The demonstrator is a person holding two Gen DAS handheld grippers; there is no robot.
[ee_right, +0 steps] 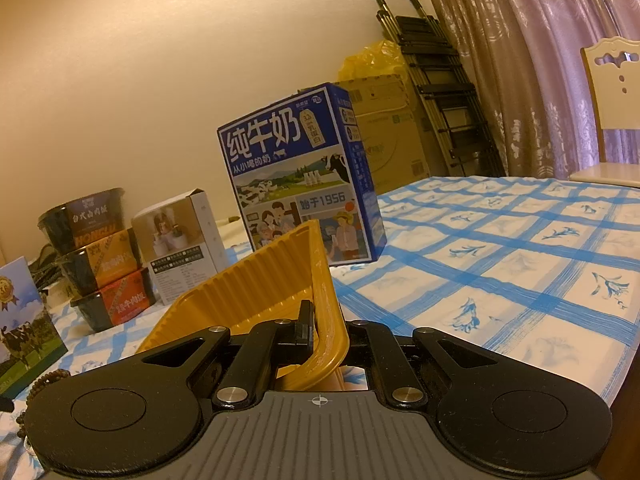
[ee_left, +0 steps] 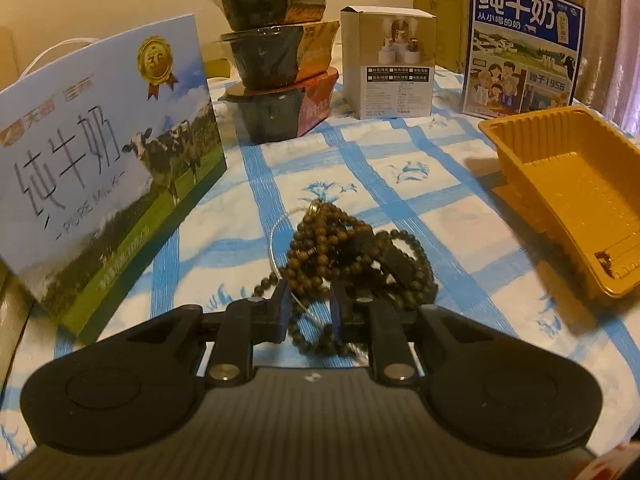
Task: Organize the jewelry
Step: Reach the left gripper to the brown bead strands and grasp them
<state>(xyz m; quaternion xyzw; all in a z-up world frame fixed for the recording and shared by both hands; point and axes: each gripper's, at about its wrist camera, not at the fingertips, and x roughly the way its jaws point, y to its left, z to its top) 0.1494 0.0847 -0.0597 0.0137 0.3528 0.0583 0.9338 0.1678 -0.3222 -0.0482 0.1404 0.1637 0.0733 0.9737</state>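
Observation:
A heap of brown bead bracelets [ee_left: 352,256] with a thin silver bangle [ee_left: 280,240] lies on the blue-checked cloth. My left gripper [ee_left: 310,304] is low over the heap's near edge, fingers partly apart with bead strands and the bangle between them; whether they pinch anything I cannot tell. A yellow plastic tray [ee_left: 568,196] sits to the right, with a small dark piece [ee_left: 604,262] in its near corner. My right gripper [ee_right: 326,326] is shut on the tray [ee_right: 256,280] wall and tilts it up; the right finger is hidden behind the wall.
A white-and-green milk box [ee_left: 100,160] stands left. Stacked instant-meal bowls [ee_left: 276,56], a small grey carton [ee_left: 388,64] and a blue milk box [ee_left: 524,48] stand behind. Bead strands [ee_right: 36,388] show at the right view's lower left. A chair [ee_right: 612,108] stands right.

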